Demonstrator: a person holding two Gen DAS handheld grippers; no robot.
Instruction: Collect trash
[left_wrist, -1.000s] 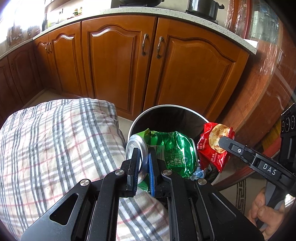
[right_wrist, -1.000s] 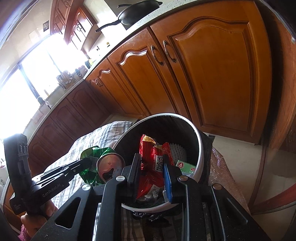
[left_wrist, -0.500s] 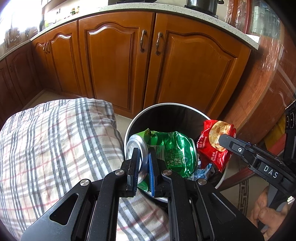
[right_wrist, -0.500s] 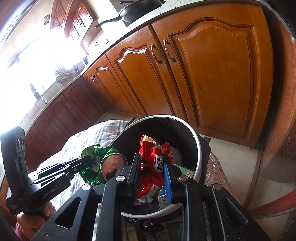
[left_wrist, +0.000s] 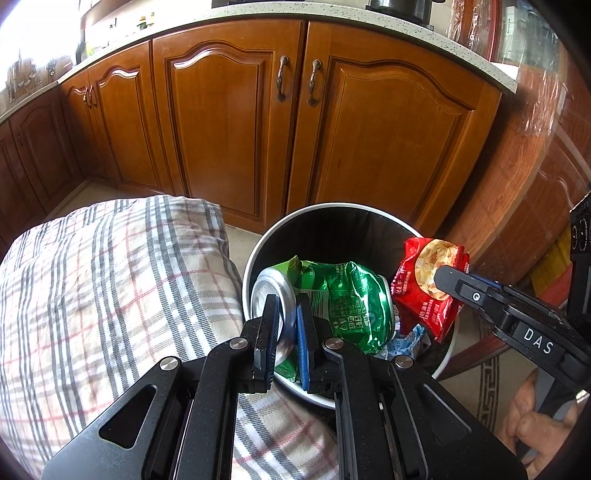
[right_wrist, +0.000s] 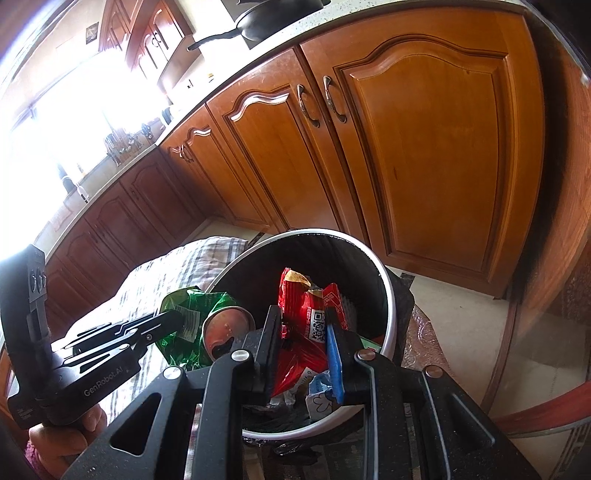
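we hold the crushed green can (left_wrist: 332, 295) clamped by its rim in the left gripper (left_wrist: 286, 332), the red snack bag (right_wrist: 306, 328) pinched in the right gripper (right_wrist: 301, 350), both over the bin (left_wrist: 255, 254). risk: the can sits at the rim's left edge, so letting go here could tip it onto the plaid bedding (left_wrist: 110, 288).

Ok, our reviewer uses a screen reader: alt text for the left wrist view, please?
The left gripper pinches a crushed green can over a white-rimmed trash bin, while the right gripper holds a red snack bag beside it. Behind: wooden cabinets and a plaid cushion.
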